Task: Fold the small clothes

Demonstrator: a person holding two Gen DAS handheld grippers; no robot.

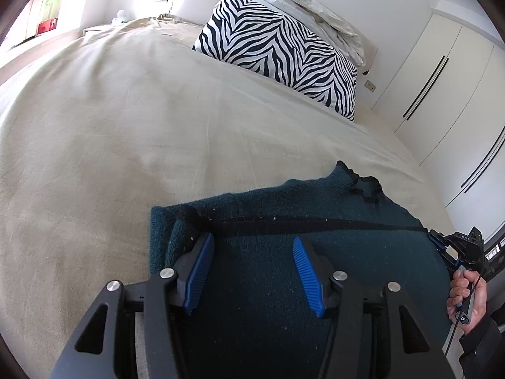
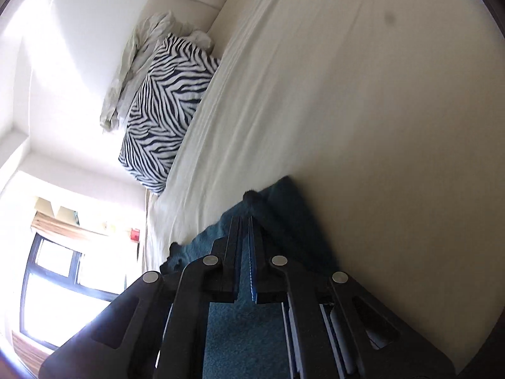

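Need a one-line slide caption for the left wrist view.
Open left tongs hover over a dark teal knit garment on a beige bed, zebra-print pillow behind.

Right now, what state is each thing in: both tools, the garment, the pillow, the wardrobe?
Left tool: open, blue pads apart over the knit.
Right tool: shut on the teal knit garment's edge.
Teal knit garment: spread on the bed, left edge doubled over.
Zebra pillow: propped at the bed's head.
Crumpled white bedding: bunched behind the pillow.
Wardrobe doors: closed.
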